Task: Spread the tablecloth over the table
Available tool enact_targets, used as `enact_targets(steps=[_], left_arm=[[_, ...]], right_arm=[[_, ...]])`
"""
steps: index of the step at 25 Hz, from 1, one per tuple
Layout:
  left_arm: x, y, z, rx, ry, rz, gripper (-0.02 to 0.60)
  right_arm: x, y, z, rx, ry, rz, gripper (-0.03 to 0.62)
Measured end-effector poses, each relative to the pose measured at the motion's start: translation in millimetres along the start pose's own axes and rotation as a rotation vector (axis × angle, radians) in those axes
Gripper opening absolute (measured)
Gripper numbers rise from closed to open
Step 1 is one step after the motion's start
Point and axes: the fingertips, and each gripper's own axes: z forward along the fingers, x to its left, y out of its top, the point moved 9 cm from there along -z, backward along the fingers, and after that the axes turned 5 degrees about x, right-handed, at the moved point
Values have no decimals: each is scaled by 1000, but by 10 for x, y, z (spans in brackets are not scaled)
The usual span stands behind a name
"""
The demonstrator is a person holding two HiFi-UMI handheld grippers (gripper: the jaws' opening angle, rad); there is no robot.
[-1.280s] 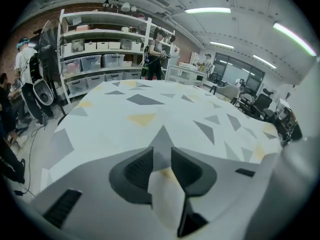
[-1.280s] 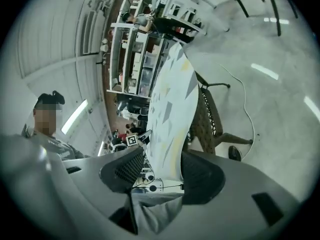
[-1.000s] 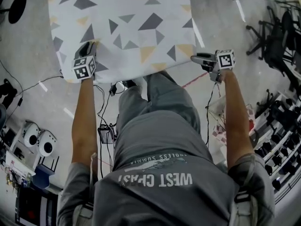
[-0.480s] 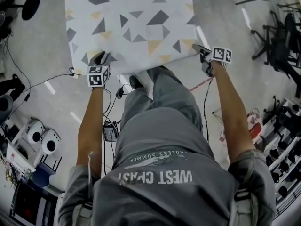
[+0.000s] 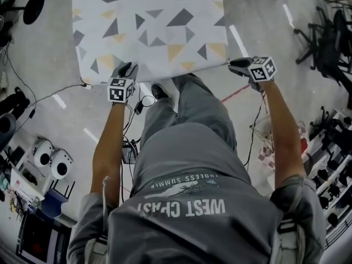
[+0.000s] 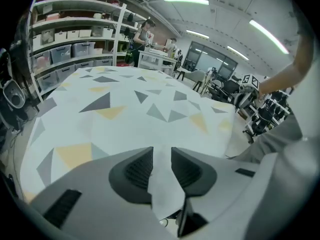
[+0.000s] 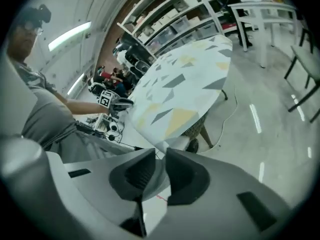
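The tablecloth (image 5: 148, 26), white with grey and yellow triangles, lies spread over the table at the top of the head view. My left gripper (image 5: 127, 69) is at its near left edge, shut on a fold of the tablecloth (image 6: 130, 109). That fold runs between the jaws of the left gripper (image 6: 161, 156). My right gripper (image 5: 234, 65) is at the near right corner. Its jaws are closing, with the corner of the tablecloth (image 7: 175, 84) pinched between them in the right gripper view (image 7: 161, 171).
Office chairs (image 5: 324, 43) stand at the right and a black stool base (image 5: 33, 7) at the top left. Cables (image 5: 129, 142) trail on the floor by the person's legs. White devices (image 5: 49, 161) sit at the left. Storage shelves (image 6: 65, 39) line the wall beyond the table.
The left gripper has moved right along the near edge. The right gripper has rolled and shifted a little outward. The cloth's near edge now lies straighter.
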Motion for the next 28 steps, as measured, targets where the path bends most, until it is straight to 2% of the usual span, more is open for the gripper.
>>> enact_targets(steps=[1,2,5,6,7,8,10,11,13,15,18,21,23,25,28], left_arm=[[-23,56,52,1,-10,5,109],[-41,114,103,4,-22,11,109],[-59,256,268,30,-55,31,109],[-56,289,319,39,-59,33,109],[-45,315,362,47,-55,31,109],[-23,336,390,52,-44,26,107],[33,353,406,45,-34,6,46],[52,345,399,36,-38,-5,40],[59,329,384,26,-41,-11,40],[52,337,390,27,-38,-13,40],[34,373,385,31,-45,-29,42],[-23,552,193,-42,-36,-31,48],[-90,790,-71,-140,-20,-10,44],[-174,1082,-431,-262,0,16,0],[-340,1499,-1099,-459,17,55,0]], right_arm=[[12,52,-75,-19,22,-11,40],[16,119,-164,-66,47,-4,14],[-68,329,-353,-246,66,52,41],[-126,359,-344,-262,50,71,91],[-189,364,-304,-248,31,90,176],[-248,351,-245,-220,19,112,223],[-339,295,-98,-176,49,180,331],[-377,259,-11,-170,79,224,359],[-463,218,153,-173,104,295,360],[-577,238,239,-189,45,336,343],[-670,375,164,-235,-137,364,294],[-414,702,-139,-313,-336,235,106],[-23,1046,-359,-420,-361,117,13],[535,1472,-573,-549,-328,-13,9],[1574,2051,-869,-711,-273,-246,9]])
